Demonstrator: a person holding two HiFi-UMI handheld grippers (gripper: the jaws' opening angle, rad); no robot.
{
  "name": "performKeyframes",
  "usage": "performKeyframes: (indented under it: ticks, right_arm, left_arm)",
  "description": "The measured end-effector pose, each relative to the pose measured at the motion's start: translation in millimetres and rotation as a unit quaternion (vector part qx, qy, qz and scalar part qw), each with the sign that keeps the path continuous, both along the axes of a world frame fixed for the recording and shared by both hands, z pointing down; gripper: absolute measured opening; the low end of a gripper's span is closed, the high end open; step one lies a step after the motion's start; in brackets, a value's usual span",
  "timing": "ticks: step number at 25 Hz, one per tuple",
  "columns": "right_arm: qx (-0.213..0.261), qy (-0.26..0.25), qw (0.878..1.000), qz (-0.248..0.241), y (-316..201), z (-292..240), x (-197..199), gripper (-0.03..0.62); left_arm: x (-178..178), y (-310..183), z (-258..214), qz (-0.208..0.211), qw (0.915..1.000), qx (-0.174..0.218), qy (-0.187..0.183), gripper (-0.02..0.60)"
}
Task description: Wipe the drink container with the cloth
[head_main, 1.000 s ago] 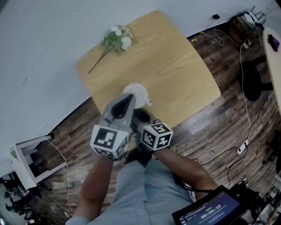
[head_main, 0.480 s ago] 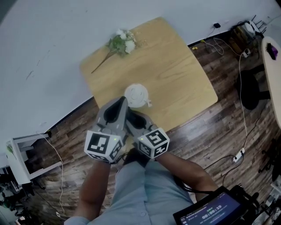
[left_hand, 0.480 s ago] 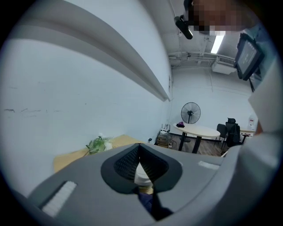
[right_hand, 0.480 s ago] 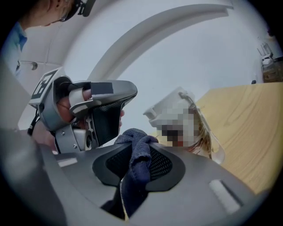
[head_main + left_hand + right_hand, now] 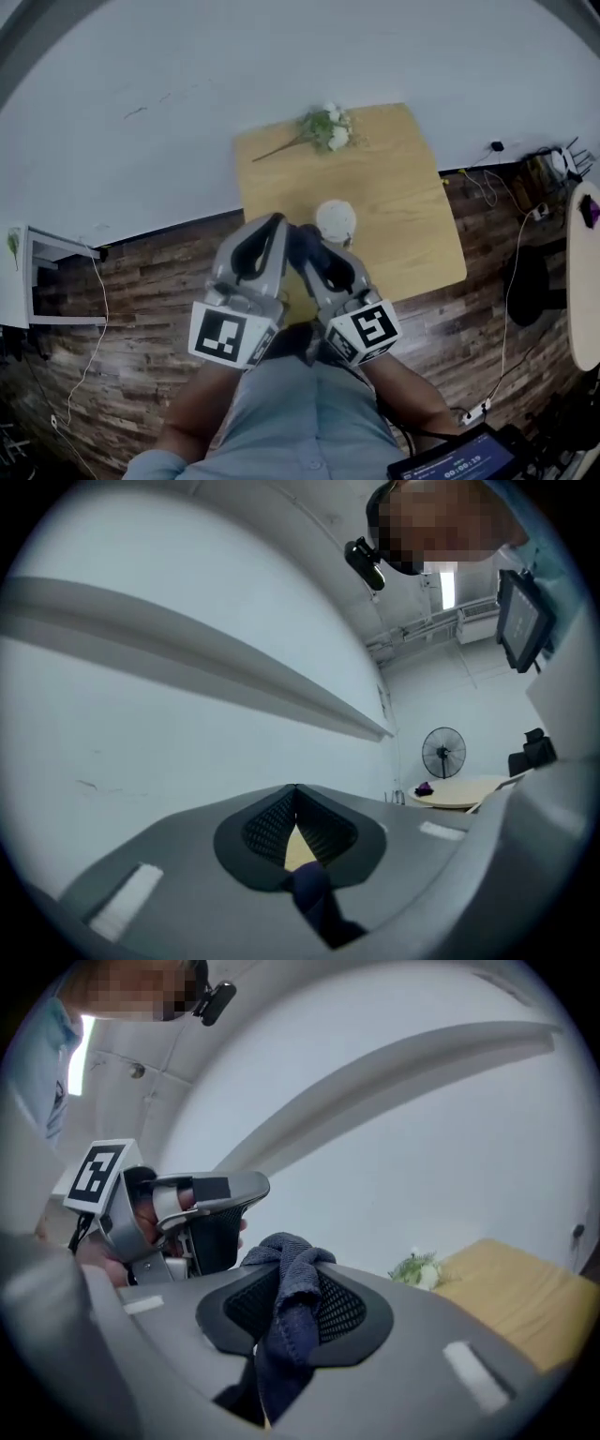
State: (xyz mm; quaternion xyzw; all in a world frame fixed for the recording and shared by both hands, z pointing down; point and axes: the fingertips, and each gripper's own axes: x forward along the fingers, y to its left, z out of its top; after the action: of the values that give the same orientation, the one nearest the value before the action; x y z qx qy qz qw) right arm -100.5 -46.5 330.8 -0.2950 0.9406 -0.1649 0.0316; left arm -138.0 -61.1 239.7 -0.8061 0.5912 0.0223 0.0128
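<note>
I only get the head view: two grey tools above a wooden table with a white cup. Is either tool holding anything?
Observer: Yes. The right gripper view shows the right tool clamped on a dark blue cloth, which hangs down between its jaws.
Operator: And the left one?
Observer: In the left gripper view, the left tool has its jaws closed, with the tips touching.
Operator: Anything in the room that I can't see?
Observer: A standing fan in the background of the left gripper view.
</note>
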Motion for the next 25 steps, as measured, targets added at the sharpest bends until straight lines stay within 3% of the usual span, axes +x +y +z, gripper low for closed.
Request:
performKeyframes:
  ticks: [5, 10, 25]
  right_arm:
    - [0.079, 0.036, 0.996, 0.011, 3, -56, 7, 0.094]
    - [0.136, 0.069, 0.987, 0.041, 3, -88, 16, 0.094]
    - [0.176, 0.081, 0.978, 0.078, -3, -111, 26, 0.086]
  left_arm:
    - [-16, 26, -47, -0.057, 0.9968, 0.056, -0.003, 0.011]
    - [-18, 36, -63, -0.091, 0.9937, 0.064, -0.013, 0.012]
    - [-11, 40, -73, -0.095, 0.9913, 0.085, -0.035, 0.012]
